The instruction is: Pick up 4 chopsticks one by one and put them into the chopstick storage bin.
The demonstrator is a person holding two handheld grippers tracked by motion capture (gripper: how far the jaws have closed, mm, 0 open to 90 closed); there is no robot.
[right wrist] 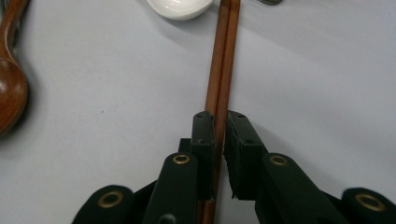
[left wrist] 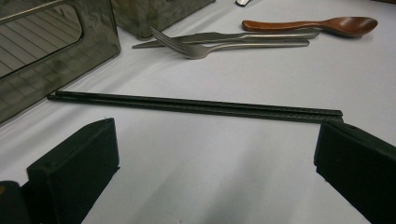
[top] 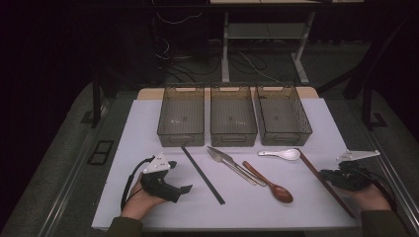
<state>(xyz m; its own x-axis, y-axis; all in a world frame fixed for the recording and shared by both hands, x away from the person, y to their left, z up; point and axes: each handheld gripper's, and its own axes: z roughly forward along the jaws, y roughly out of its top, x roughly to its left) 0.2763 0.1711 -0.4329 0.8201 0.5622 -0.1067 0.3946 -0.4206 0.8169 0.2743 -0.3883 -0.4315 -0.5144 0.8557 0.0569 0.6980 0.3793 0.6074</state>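
A pair of brown chopsticks (top: 309,163) (right wrist: 223,56) lies at the right of the white mat (top: 247,207). My right gripper (top: 330,176) (right wrist: 219,119) is low over their near half, jaws shut on both sticks. A pair of black chopsticks (top: 202,174) (left wrist: 196,106) lies left of centre. My left gripper (top: 180,190) (left wrist: 217,144) rests just short of them with its jaws wide open and nothing between them.
Three empty smoky plastic bins (top: 181,116) (top: 233,116) (top: 282,116) stand in a row at the back. A metal fork and knife (top: 232,163) (left wrist: 196,49), a wooden spoon (top: 276,190) (left wrist: 327,24) and a white ceramic spoon (top: 284,154) (right wrist: 180,7) lie mid-mat.
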